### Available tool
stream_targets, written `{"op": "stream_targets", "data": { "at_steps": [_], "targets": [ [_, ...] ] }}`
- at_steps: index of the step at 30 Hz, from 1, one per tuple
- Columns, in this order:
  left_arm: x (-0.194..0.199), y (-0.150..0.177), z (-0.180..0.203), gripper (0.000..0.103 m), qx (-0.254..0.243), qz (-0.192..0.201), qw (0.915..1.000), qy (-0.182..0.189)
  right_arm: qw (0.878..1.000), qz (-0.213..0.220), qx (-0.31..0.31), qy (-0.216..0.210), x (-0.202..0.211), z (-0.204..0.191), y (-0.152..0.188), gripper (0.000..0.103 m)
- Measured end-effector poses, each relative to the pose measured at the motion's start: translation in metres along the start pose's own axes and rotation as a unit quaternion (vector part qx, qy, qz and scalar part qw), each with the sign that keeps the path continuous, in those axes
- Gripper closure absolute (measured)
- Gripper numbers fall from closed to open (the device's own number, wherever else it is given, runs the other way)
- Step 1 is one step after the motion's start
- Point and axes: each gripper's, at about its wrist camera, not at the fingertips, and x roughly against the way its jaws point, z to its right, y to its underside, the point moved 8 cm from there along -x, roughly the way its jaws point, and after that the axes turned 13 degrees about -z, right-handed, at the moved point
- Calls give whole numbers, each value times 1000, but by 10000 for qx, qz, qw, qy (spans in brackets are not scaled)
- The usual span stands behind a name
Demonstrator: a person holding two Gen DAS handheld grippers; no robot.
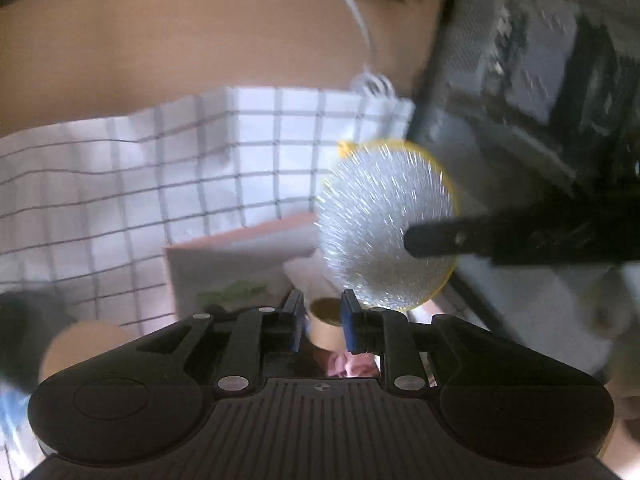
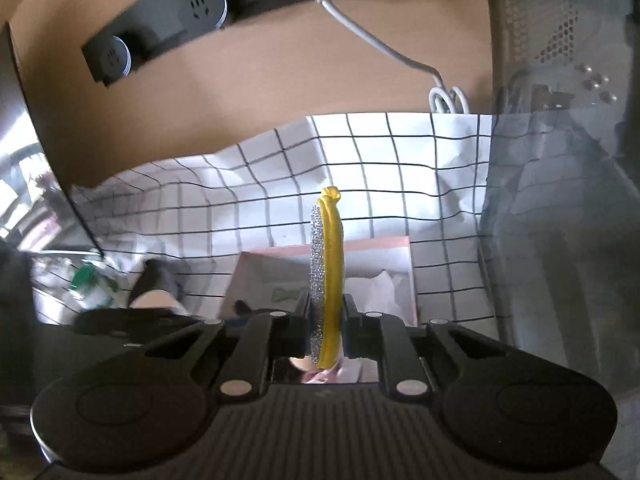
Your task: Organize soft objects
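**Round scouring pad pinched on edge above a checked cloth**

Low in the right wrist view, the right gripper (image 2: 326, 320) is nearly closed on a round scouring pad (image 2: 326, 276), held upright and edge-on: silver mesh on its left face, yellow cloth on its right. It looks light, soft and squashy, so a pinch across the two flat faces near the rim should hold it. In the left wrist view, the left gripper (image 1: 322, 322) stands slightly parted with nothing between its pads. Beyond lie a pink-edged tissue pack (image 2: 384, 276), a checked cloth (image 2: 280, 184) mid-frame, then a white cable (image 2: 376, 44).
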Motion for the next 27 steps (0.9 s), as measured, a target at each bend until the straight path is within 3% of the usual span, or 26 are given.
{"op": "stream_targets", "data": {
  "at_steps": [6, 9, 12, 13, 17, 18, 22, 27],
  "targets": [
    [43, 3, -37, 81, 1047, 492, 9920, 507, 9962, 136, 574, 643, -19, -12, -2, 89],
    [63, 6, -46, 81, 1329, 686, 9858, 759, 9954, -4, 684, 666, -32, -20, 6, 89],
    [76, 9, -54, 81, 1442, 795, 9833, 774, 9949, -157, 835, 544, -44, -32, 17, 84],
    [80, 11, -57, 81, 1445, 824, 9834, 730, 9948, -182, 881, 485, -47, -36, 20, 81],
    [96, 27, -76, 81, 1593, 978, 9811, 495, 9945, -348, 986, -4, -52, -53, 34, 46],
    [101, 35, -85, 81, 1696, 1023, 9792, 433, 9942, -345, 1021, -70, -52, -56, 39, 42],
    [119, 74, -134, 81, 2356, 1130, 9653, 32, 9931, -434, 1089, -43, -56, -60, 52, 41],
    [129, 135, -207, 81, 3309, 1051, 9352, -698, 9949, -350, 943, 31, -43, -59, 51, 39]
  ]
}}
